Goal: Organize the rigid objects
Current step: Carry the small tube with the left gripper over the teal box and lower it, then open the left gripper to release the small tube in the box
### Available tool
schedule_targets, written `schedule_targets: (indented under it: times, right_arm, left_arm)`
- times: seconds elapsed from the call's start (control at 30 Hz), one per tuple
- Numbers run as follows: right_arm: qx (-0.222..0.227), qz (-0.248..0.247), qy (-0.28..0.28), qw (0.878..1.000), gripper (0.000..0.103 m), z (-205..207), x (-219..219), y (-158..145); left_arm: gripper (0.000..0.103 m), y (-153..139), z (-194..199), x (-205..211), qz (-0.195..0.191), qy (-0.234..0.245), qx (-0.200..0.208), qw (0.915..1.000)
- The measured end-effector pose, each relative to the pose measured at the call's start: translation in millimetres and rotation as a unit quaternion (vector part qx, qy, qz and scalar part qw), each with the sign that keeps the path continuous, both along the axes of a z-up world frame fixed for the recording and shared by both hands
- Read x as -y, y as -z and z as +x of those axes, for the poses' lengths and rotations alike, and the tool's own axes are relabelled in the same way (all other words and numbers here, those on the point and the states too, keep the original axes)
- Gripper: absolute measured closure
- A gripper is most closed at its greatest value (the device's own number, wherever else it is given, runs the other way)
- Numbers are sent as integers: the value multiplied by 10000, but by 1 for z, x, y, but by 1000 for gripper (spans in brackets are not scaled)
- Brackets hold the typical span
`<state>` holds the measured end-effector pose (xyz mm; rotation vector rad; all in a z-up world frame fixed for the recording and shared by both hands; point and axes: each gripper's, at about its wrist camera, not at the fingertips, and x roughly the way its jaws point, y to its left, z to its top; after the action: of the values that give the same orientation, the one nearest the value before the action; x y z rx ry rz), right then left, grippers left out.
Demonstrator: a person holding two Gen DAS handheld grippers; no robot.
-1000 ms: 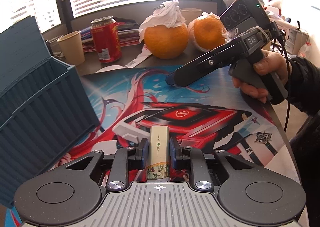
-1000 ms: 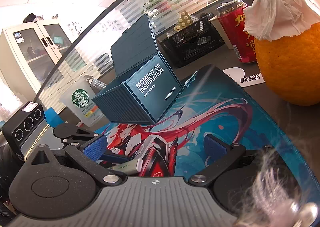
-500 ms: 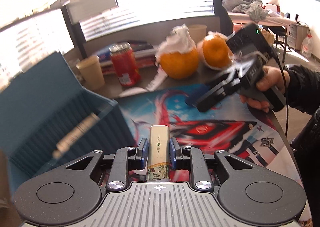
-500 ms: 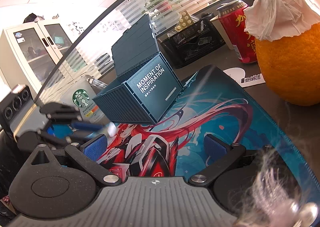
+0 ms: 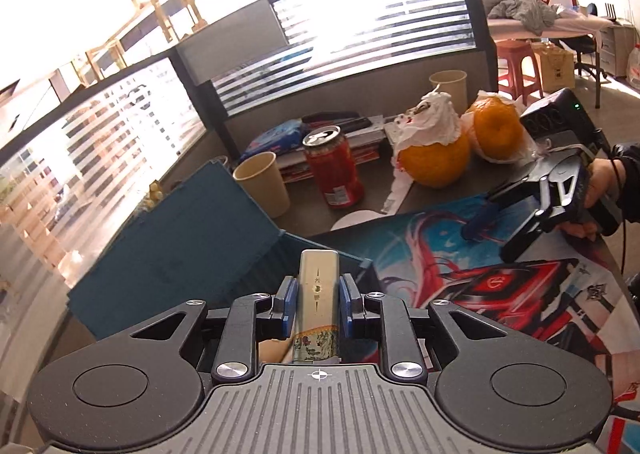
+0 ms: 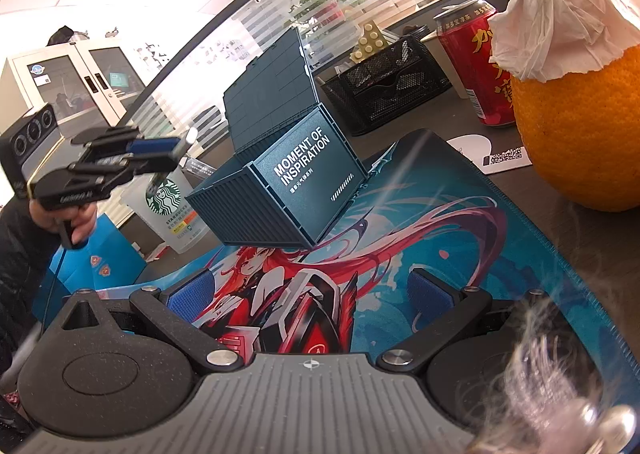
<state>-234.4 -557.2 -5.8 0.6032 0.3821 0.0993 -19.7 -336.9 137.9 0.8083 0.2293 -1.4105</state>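
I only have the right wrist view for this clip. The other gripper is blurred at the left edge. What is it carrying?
Observer: The left gripper is shut on a slim silver bar with a patterned band at its near end.
Reviewer: Where is that relative to the teal box?
Observer: In the left wrist view the bar's tip overlaps the open box's near rim. How high above it cannot be told.
Reviewer: Anything hidden behind the tissue-topped orange?
Observer: Yes, a second orange sits beside it on the far side, with a paper cup further back.
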Motion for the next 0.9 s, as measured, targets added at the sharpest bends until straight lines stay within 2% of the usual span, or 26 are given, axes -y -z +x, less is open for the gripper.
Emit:
schedule_targets:
  times: [0.23,0.5,0.57,0.9]
  right_arm:
    - [29,-10,-30,10000,0,1,-1,-1]
    - [88,-24,-72,9999,0,1,-3,-1]
    - [97,-23,-76,9999,0,1,-3,-1]
    - [116,-30,-105,9999,0,1,-2,-1]
  left_arm:
    - [83,4,23,23,243,-39,67,9997]
    - [85,21,48,47,430,-112,-103,9990]
    - [90,24,53,50,426,-154,-150,9989]
    - [90,34,57,57,443,-190,-241,9985]
